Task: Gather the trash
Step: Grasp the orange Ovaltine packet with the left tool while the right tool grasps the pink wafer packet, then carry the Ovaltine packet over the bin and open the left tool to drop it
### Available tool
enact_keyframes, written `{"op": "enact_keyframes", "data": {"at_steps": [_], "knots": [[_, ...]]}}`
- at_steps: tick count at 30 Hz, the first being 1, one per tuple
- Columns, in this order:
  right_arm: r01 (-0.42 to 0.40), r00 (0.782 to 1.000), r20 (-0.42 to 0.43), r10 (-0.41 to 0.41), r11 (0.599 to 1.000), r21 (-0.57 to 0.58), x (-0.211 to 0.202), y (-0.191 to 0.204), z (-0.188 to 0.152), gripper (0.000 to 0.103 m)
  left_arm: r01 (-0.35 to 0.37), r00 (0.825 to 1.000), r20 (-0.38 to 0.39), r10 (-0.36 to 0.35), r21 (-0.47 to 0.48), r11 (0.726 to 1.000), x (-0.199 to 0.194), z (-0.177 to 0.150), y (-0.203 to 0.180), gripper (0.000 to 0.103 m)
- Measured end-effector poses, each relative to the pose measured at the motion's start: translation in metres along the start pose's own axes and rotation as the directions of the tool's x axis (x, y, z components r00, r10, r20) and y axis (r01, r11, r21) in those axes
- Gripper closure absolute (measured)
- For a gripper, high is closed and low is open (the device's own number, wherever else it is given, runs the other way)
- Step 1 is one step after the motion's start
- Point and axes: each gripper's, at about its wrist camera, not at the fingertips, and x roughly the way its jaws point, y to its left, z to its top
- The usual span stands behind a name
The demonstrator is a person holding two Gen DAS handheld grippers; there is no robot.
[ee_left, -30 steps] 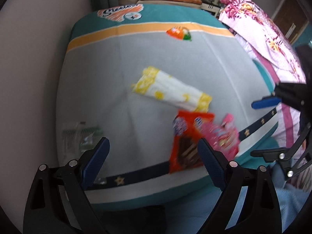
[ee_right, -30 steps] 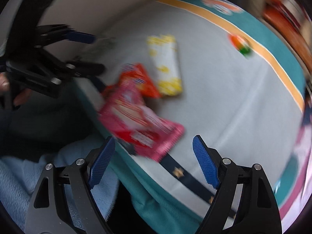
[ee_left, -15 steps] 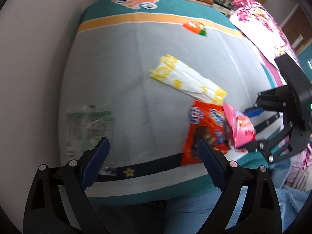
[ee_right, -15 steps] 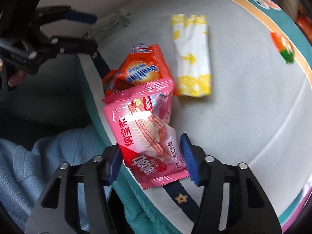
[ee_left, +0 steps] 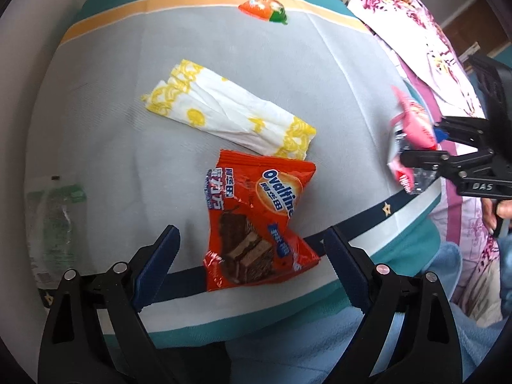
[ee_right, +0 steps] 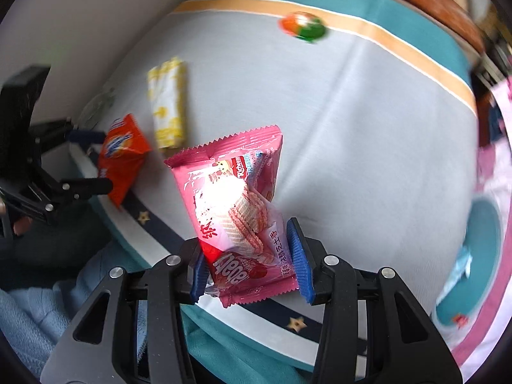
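My right gripper [ee_right: 249, 260] is shut on a pink wafer wrapper [ee_right: 235, 204] and holds it lifted above the bed's front edge; both also show at the right of the left wrist view [ee_left: 412, 137]. My left gripper [ee_left: 252, 249] is open, its fingers on either side of an orange Ovaltine wrapper [ee_left: 256, 217] that lies at the bed's front edge and also shows in the right wrist view [ee_right: 123, 156]. A white and yellow wrapper [ee_left: 230, 112] lies just behind it. A small orange and green wrapper [ee_left: 264, 8] lies near the far stripe.
A clear plastic wrapper [ee_left: 52, 224] lies at the bed's left front, by the wall. The bed has a grey, teal and orange striped cover [ee_left: 320, 64]. A pink floral blanket [ee_left: 416, 32] lies at the right. Light blue cloth [ee_right: 38, 313] hangs below the front edge.
My right gripper has closed on the pink wrapper and lifted it off the orange one, moving right. My left gripper has moved in over the orange wrapper.
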Motion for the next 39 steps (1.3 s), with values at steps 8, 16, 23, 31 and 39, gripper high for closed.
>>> {"op": "enact_keyframes", "data": {"at_steps": [8,16,23,31,39], "knots": [[0.025,0.998,0.048,-0.032,0.990,0.141,-0.013,-0.048,-0.024,0.061,-0.082,0.997,0.009,0.082,0.031,0.996,0.012,0.014,-0.019,0.061],[0.052,0.988,0.119,-0.095,0.947,0.318,-0.042,-0.110,-0.043,0.061,-0.044,0.996,0.080,0.039,0.059,0.997,0.016,0.067,-0.062,0.062],[0.073,0.980,0.138,-0.140,0.912,0.403,-0.058,-0.157,-0.065,0.061,0.017,0.995,0.096,-0.030,0.141,0.990,0.020,0.102,-0.126,0.062],[0.065,0.956,0.214,-0.202,0.854,0.517,-0.099,-0.222,-0.099,0.061,0.076,0.992,0.079,-0.097,0.235,0.969,0.039,0.139,-0.222,0.061],[0.080,0.932,0.231,-0.278,0.783,0.617,-0.129,-0.279,-0.152,0.061,0.119,0.989,0.036,-0.140,0.341,0.932,0.076,0.169,-0.327,0.061]]}}
